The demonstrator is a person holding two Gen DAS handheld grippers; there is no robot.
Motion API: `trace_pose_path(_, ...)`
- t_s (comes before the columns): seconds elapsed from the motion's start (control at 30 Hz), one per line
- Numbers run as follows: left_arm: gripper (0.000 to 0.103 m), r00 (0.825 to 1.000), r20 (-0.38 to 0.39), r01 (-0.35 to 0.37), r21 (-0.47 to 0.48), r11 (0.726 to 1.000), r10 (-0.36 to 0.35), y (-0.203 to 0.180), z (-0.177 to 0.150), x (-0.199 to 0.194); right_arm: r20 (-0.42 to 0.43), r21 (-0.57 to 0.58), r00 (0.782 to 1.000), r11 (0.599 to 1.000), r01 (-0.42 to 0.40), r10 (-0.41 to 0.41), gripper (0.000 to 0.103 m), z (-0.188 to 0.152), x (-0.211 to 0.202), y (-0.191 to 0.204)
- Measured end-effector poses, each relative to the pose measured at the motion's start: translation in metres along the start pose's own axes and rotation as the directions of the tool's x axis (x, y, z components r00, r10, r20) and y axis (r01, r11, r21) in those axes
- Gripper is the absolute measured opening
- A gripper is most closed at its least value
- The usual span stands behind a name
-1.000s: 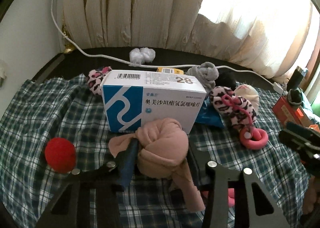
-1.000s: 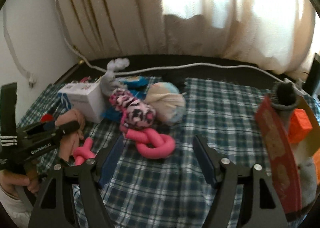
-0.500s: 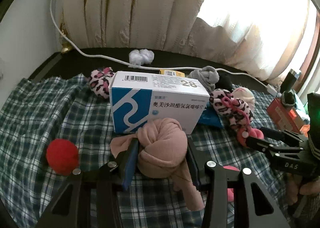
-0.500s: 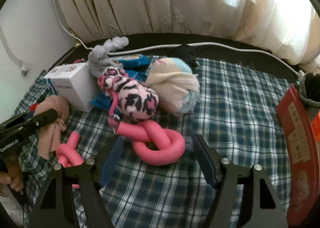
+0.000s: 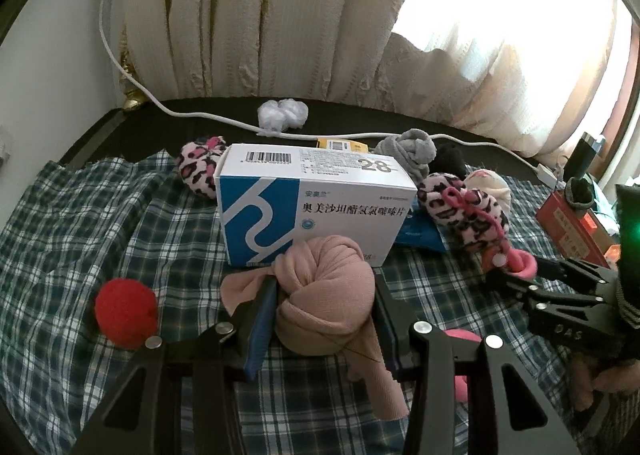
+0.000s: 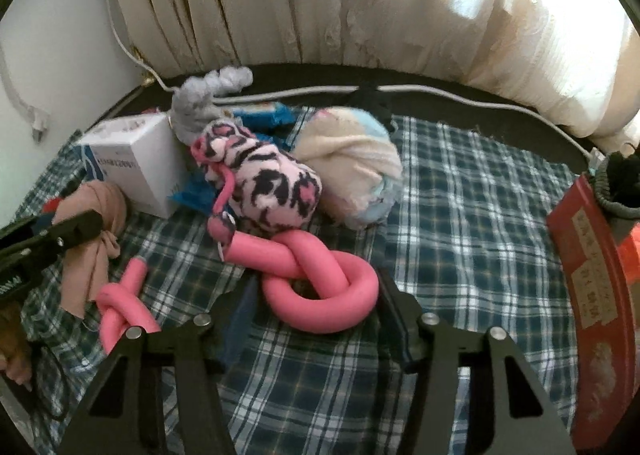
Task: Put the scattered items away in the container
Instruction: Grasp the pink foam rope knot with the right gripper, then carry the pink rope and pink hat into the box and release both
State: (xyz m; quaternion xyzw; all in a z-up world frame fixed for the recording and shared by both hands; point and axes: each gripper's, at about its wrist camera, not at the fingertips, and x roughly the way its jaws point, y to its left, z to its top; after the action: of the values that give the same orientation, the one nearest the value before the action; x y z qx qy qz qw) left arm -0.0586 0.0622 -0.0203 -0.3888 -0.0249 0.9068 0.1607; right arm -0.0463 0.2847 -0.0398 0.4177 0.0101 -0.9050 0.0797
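Note:
A knotted beige-pink cloth lies on the plaid blanket in front of a blue and white medicine box. My left gripper is shut on it, a pad pressed to each side. In the right wrist view a knotted pink foam tube sits between the jaws of my right gripper. Those jaws are closing around the loop, with the pads close to its sides and the loop undeformed. The red container stands at the far right with a dark sock roll in it.
A leopard-print plush, a cream and blue sock ball, a grey knotted sock and a second small pink foam knot crowd the blanket. A red ball lies at the left. A white cable runs along the dark back edge below the curtain.
My right gripper came down and forward over the pink foam knot, and its jaws have narrowed around the loop. The left gripper kept its hold on the beige-pink cloth and barely moved.

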Motion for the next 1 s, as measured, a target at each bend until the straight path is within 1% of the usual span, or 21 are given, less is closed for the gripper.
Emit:
trace_pose_path(0.1, 0.047, 1.0, 0.019, 0.0, 0.012, 1.0, 0.0, -0.009, 0.002, -0.012, 0.038, 0.006, 0.999, 1.0, 0.003, -0.003, 0.06, 0.003, -0.013, -0.003)
trace_pose_path(0.23, 0.047, 0.999, 0.038, 0.001, 0.051, 0.999, -0.003, -0.029, 0.006, -0.028, 0.086, 0.018, 0.996, 1.0, 0.003, -0.005, 0.06, 0.006, -0.03, -0.007)
trace_pose_path(0.5, 0.047, 0.996, 0.067, 0.05, 0.155, 0.987, -0.061, -0.085, 0.018, -0.053, 0.153, 0.063, 0.988, 0.998, 0.013, -0.023, 0.06, 0.001, -0.065, -0.028)
trace_pose_path(0.57, 0.047, 0.994, 0.078, 0.065, 0.187, 0.98, -0.081, -0.103, 0.024, -0.056, 0.176, 0.08, 0.984, 0.997, 0.018, -0.032, 0.06, -0.002, -0.077, -0.036)
trace_pose_path(0.73, 0.047, 0.986, 0.073, 0.126, 0.246, 0.961, -0.148, -0.145, 0.035, -0.056, 0.222, 0.124, 0.973, 0.992, 0.038, -0.065, 0.06, -0.007, -0.101, -0.057)
trace_pose_path(0.9, 0.047, 0.977, 0.051, 0.183, 0.31, 0.933, -0.208, -0.192, 0.04, -0.048, 0.252, 0.185, 0.961, 0.981, 0.066, -0.112, 0.06, -0.017, -0.123, -0.086)
trace_pose_path(1.0, 0.047, 0.971, 0.025, 0.217, 0.339, 0.915, -0.24, -0.219, 0.042, -0.041, 0.256, 0.227, 0.955, 0.97, 0.088, -0.147, 0.06, -0.023, -0.131, -0.106)
